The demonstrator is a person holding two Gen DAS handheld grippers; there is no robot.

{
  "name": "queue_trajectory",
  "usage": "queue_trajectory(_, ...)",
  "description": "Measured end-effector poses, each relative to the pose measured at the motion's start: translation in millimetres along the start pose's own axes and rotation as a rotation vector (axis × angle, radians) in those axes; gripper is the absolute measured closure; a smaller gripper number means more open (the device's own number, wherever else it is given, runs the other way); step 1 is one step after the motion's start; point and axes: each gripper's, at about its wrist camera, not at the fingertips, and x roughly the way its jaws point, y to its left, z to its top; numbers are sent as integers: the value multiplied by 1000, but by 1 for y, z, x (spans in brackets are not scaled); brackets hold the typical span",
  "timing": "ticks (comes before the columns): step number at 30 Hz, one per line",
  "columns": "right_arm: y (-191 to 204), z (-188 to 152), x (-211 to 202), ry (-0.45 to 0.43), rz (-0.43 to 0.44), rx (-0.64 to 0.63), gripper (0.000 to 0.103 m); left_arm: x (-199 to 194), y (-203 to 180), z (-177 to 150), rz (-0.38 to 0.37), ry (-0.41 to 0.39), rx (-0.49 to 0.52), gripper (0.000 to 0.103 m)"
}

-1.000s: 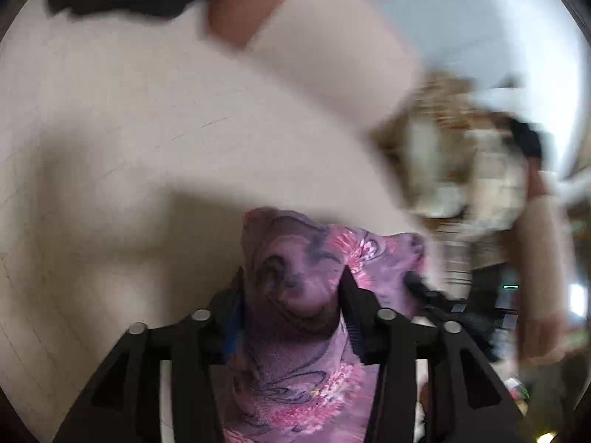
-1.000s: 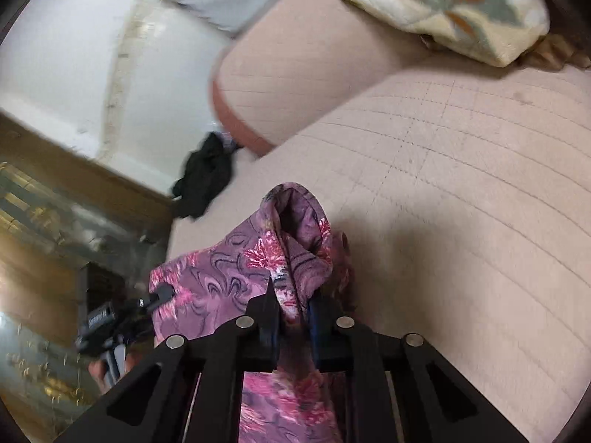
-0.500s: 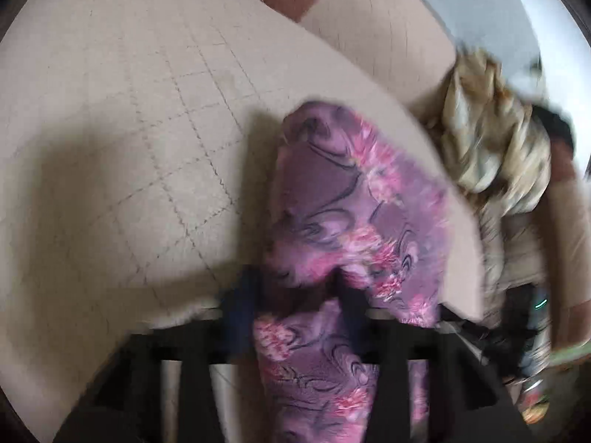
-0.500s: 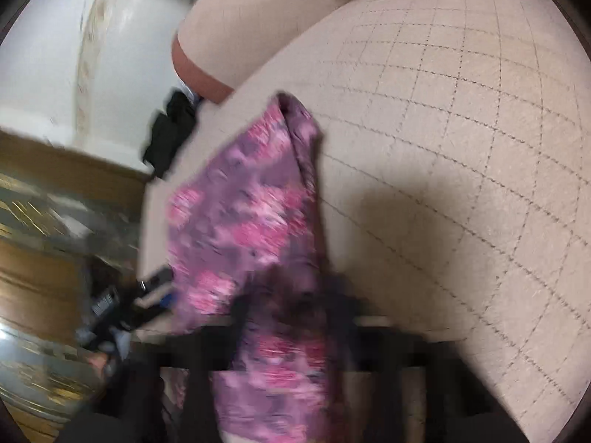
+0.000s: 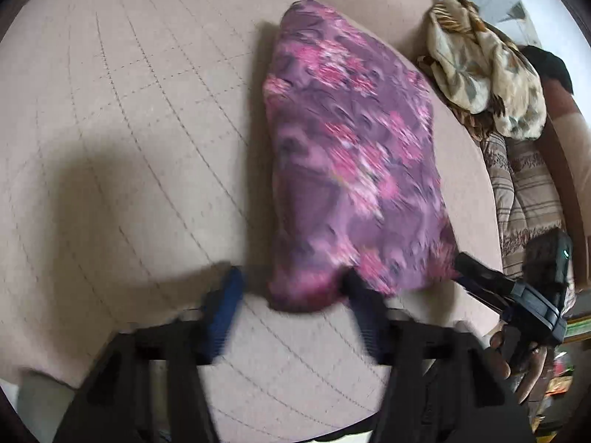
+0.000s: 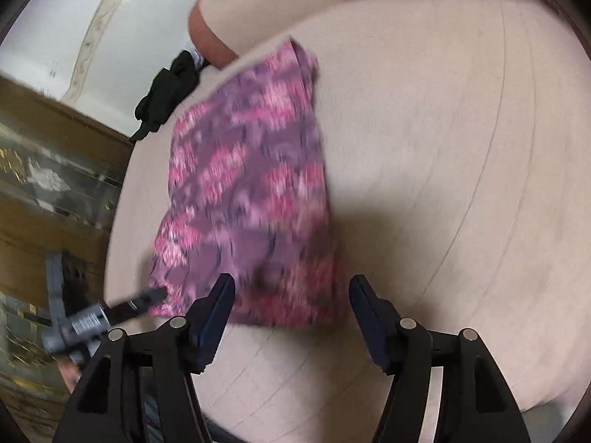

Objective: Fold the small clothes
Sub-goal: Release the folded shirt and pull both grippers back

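Note:
A purple garment with pink flowers lies spread flat on the beige quilted cushion; it also shows in the right wrist view. My left gripper is open, its fingers on either side of the garment's near corner, with nothing held. My right gripper is open at the garment's near edge, empty. The right gripper's tip shows in the left wrist view, beside the garment's other near corner. The left gripper's tip shows in the right wrist view.
A cream patterned cloth is heaped at the back right over a striped fabric. A black garment lies at the cushion's far left edge. A beige bolster runs along the back. Wooden furniture stands to the left.
Both grippers carried the garment down onto the cushion, then opened and let go. The garment went from bunched and hanging to lying flat.

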Motion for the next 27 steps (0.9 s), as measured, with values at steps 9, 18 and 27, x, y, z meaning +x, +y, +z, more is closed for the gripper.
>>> queue_trajectory(9, 0, -20, -8, -26, -105, -52, 91, 7, -7, -14, 91, -62, 29, 88)
queue_trajectory(18, 10, -40, -56, -57, -154, -42, 46, -24, 14, -29, 114, -71, -32, 49)
queue_trajectory(27, 28, -105, -118, -64, -164, -62, 34, -85, -26, -114, 60, -167, 4, 21)
